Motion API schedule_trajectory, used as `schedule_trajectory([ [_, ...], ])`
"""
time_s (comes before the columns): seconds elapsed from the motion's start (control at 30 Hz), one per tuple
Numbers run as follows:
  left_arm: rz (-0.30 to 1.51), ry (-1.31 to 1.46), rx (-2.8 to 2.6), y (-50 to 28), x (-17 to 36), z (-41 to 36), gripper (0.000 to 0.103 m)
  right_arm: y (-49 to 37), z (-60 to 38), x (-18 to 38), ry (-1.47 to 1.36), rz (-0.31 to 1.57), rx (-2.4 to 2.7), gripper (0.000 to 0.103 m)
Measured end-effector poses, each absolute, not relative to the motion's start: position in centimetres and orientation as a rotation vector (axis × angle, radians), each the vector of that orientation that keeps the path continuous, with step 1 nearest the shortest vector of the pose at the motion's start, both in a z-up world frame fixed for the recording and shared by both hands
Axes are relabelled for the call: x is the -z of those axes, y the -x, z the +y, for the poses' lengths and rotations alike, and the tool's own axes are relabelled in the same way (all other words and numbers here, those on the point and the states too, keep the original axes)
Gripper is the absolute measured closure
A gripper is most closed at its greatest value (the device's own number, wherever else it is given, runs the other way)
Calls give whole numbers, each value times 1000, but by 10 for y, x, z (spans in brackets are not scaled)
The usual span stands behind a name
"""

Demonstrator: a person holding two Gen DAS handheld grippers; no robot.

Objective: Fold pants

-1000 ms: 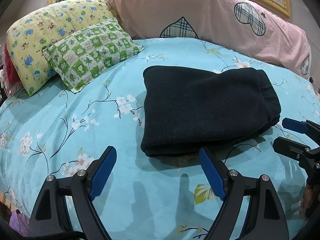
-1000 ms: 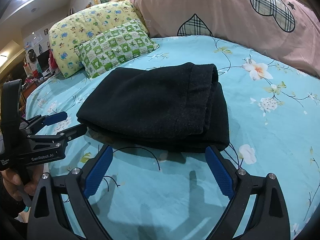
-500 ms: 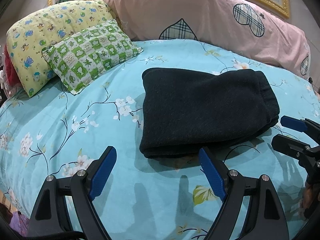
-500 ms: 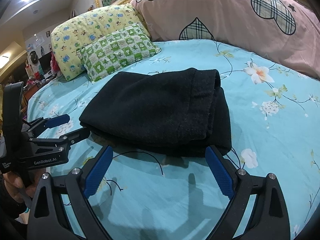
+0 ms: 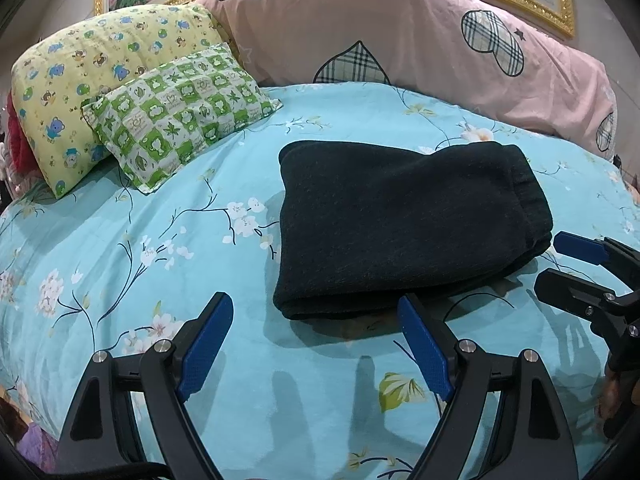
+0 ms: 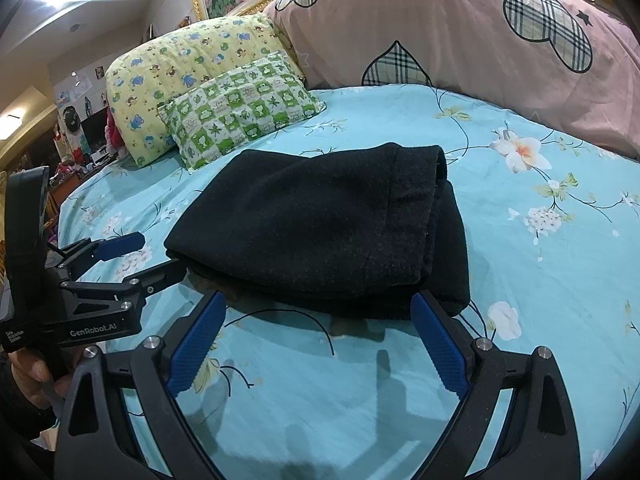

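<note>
The black pants [image 5: 404, 220] lie folded into a compact rectangle on the turquoise floral bedsheet [image 5: 160, 264]. They also show in the right wrist view [image 6: 324, 232], with the stacked layers and cuff end at the right. My left gripper [image 5: 316, 332] is open and empty, just short of the pants' near left edge. My right gripper [image 6: 316, 332] is open and empty, just short of the pants' near right edge. The right gripper also shows at the right of the left wrist view [image 5: 560, 260], and the left gripper at the left of the right wrist view [image 6: 156, 254].
A green checked pillow [image 5: 176, 112] and a yellow cartoon pillow [image 5: 80, 80] lie at the back left. A long pink quilt with plaid hearts [image 5: 420, 44] runs along the headboard. Room clutter shows far left in the right wrist view [image 6: 76, 136].
Both grippers have drawn back slightly from the folded pants and stayed open. The pants have not moved.
</note>
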State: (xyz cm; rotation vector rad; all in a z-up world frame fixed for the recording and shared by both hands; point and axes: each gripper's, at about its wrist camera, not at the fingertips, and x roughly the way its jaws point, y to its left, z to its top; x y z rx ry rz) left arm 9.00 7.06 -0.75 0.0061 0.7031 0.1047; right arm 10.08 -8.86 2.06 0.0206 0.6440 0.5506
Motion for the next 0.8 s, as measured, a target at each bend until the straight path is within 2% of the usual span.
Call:
schedule_trajectory([
  [0.8,705,-11,-95,-93,6,70,18,-102,-87,-20,-21,639,-555,9],
])
